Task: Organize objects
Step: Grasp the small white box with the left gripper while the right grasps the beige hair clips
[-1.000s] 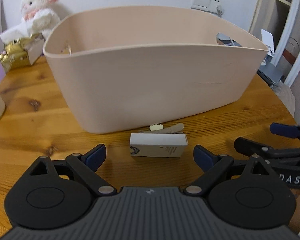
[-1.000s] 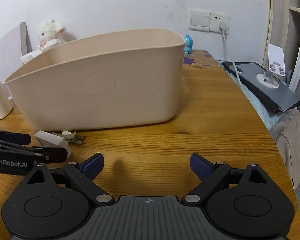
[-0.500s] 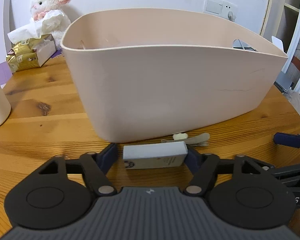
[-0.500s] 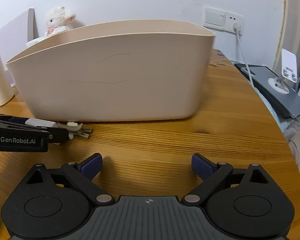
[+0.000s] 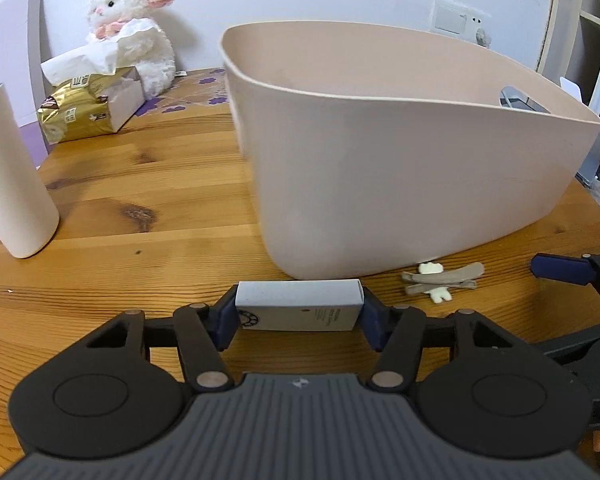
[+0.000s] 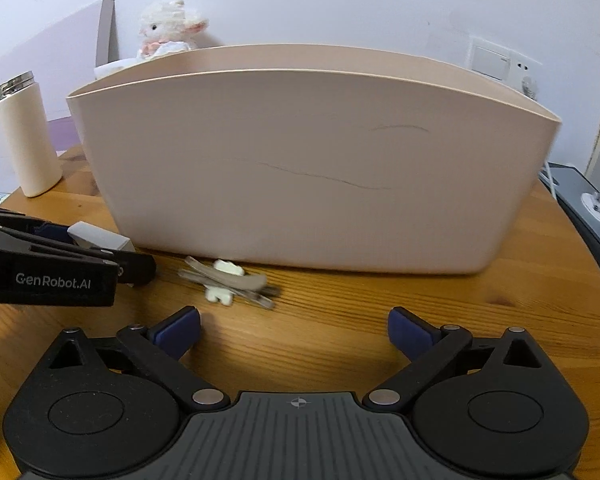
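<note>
Between the blue pads of the left gripper [image 5: 299,316], a small white box [image 5: 298,306] is clamped just before the beige bin [image 5: 400,184] on the wooden table [image 5: 140,248]. Only the left wrist view shows the tissue pack [image 5: 88,108]. Right gripper [image 6: 294,330]: jaws apart, low, near the hair clips [image 6: 230,278].

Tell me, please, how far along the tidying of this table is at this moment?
Done: nothing visibly; the bin's inside is mostly hidden. In hand: the left claw is shut on the small white box, not yet over the bin. Left: the hair clips lie on the table; the right claw is open.
</note>
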